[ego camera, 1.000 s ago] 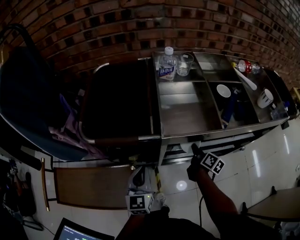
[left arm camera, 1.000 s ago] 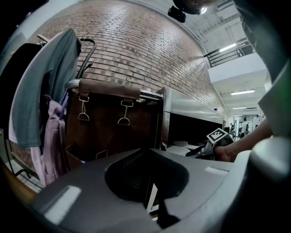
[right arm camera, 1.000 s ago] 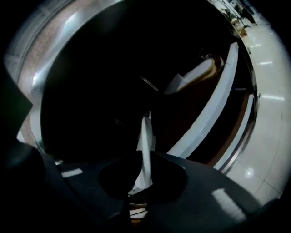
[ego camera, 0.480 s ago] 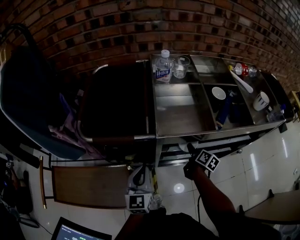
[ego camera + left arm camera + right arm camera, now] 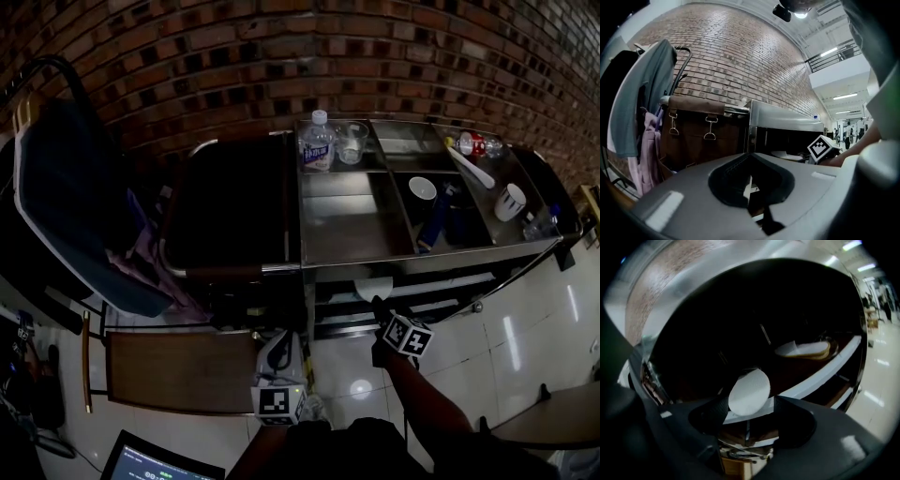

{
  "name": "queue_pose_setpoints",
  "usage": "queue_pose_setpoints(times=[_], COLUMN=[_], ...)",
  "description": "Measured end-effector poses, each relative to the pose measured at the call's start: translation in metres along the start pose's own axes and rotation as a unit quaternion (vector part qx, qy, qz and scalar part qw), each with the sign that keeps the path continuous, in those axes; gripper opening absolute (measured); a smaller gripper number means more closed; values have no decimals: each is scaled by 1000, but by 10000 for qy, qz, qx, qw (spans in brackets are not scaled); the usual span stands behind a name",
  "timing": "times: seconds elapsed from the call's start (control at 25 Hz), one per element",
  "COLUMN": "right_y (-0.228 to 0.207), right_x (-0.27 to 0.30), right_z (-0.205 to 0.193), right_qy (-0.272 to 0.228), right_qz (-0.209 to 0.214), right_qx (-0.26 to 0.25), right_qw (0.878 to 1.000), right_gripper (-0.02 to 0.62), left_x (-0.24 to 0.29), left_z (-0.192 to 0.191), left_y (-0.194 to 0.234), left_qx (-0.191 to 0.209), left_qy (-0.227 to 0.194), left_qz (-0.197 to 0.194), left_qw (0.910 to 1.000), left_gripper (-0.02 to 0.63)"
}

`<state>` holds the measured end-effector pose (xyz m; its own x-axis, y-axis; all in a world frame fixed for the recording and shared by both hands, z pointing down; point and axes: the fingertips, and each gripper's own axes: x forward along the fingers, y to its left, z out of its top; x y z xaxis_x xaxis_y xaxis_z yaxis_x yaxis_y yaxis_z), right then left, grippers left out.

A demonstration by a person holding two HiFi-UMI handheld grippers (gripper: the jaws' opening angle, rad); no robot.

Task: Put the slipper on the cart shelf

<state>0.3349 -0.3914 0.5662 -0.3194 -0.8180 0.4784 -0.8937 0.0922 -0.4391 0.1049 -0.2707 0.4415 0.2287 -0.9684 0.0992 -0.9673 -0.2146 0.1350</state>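
Right gripper [image 5: 379, 309] grips the slipper [image 5: 749, 392], long axis aimed ahead at the cart shelf [image 5: 825, 373] just beyond — left gripper [image 5: 279, 342], closed and empty, hangs farther back.

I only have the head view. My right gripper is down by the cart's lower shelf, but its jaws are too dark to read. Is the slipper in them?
Observer: Yes. In the right gripper view, the right gripper is shut on a white slipper.
Operator: Is anything already on the cart shelf?
Observer: A second slipper lies on it, farther in and apart from the held one.
Operator: Is the left gripper carrying anything?
Observer: No. In its own view, the left gripper has its jaws together with nothing between them.
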Motion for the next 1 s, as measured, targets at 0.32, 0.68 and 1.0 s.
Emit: queue_pose_setpoints(times=[0.32, 0.68, 1.0], right_y=[58, 89, 85], right_x=[-114, -208, -243], right_z=[28, 47, 47], right_qy=[-1028, -1853, -2166], right_qz=[676, 963, 963], right_qx=[-2697, -3402, -3415], right_qw=[9551, 9169, 9095], right_gripper=[114, 2, 2], left_x=[-23, -51, -71], left_z=[18, 32, 43], left_y=[-38, -83, -105], left_qx=[26, 196, 301], left_qy=[-208, -306, -476], left_qz=[33, 98, 128], left_qw=[9998, 9993, 9983], left_gripper=[14, 14, 14])
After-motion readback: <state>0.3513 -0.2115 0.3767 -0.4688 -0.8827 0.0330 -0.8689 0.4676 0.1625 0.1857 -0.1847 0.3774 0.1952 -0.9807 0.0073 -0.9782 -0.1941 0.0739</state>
